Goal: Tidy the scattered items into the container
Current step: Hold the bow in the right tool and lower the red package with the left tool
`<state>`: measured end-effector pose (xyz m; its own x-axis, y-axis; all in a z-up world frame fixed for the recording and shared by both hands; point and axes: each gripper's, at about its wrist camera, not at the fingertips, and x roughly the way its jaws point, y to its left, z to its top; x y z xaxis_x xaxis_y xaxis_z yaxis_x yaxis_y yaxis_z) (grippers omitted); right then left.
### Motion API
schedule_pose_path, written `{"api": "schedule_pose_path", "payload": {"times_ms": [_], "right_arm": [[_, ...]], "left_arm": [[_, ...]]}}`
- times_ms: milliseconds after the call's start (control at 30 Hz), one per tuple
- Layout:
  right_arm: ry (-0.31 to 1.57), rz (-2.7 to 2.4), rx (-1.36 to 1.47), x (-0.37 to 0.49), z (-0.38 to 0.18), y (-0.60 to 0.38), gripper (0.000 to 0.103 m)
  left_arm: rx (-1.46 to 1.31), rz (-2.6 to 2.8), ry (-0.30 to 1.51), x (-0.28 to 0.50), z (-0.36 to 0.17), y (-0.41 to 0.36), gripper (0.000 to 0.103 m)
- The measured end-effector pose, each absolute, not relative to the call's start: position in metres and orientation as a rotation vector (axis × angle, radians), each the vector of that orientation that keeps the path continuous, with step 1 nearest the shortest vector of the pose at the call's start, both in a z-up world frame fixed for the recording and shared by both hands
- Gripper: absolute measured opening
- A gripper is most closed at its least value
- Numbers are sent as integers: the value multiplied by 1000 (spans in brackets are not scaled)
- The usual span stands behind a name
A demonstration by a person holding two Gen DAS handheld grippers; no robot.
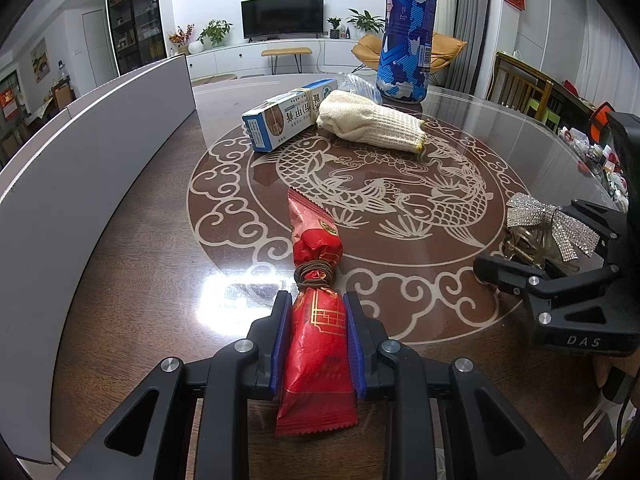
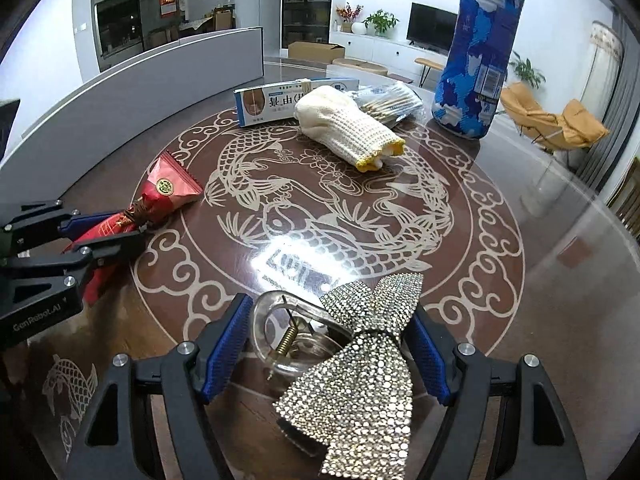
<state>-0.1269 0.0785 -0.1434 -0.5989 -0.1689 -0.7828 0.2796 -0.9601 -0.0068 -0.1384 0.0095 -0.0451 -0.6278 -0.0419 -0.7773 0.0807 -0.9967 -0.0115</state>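
A red snack packet (image 1: pixel 316 344) with a brown cord tied around its middle lies lengthwise between my left gripper's (image 1: pixel 316 300) blue pads, which are shut on its lower half. From the right wrist view, the packet (image 2: pixel 168 190) and the left gripper (image 2: pixel 116 226) sit at the table's left. A clear hair clip with a rhinestone bow (image 2: pixel 360 360) sits between the pads of my right gripper (image 2: pixel 330 308), which press on both its sides. In the left wrist view the bow (image 1: pixel 556 220) shows inside the right gripper (image 1: pixel 532 236). The grey container's wall (image 1: pixel 80 160) runs along the left.
On the dark table (image 1: pixel 160 260) with its fish inlay, a toothpaste box (image 1: pixel 280 120), a cream knitted glove (image 1: pixel 372 124) and a bag of cotton swabs (image 2: pixel 392 104) lie at the far side. A tall blue canister (image 1: pixel 406 40) stands behind them.
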Motion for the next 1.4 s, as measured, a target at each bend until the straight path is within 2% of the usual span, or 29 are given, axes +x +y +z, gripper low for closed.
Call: {"api": "schedule_pose_path", "payload": {"times_ms": [67,100,133,200,233,333,467,800,1200,1400], "right_arm": [[174,-2608,1268,-128,-144,81,81],[174,-2621,1280,-130,-145,81,89],[168,-2630,1290,-131,-146,81,92],[144,-2628,1302,-133,-147,84,92],[139,-2627,1304,-134,-147,84,92],[134,-2629,1307,-135,-148,84,92],[135,-2632,1308,-136,-149,84,93],[130,-2641,1315,-137,-149,81,94],[114,-2655,1327,-136,-149,81,95],[103,-2686,1350,-137,-148,83,99]], "left_arm": [[1320,-2772,67,-138,-45,9,27],[1321,-2771,69,-140,-45,11,29],[1319,-2766,71,-140,-45,11,34],[1332,-2730,81,-143,-48,8,81],[1341,-2717,113,-144,-49,5,84],[1336,-2718,139,-143,-48,2,84],[1366,-2707,76,-146,-50,8,94],[1391,-2716,72,-149,-51,9,101],[1393,-2716,72,-149,-52,11,102],[1393,-2716,70,-149,-52,11,102]]}}
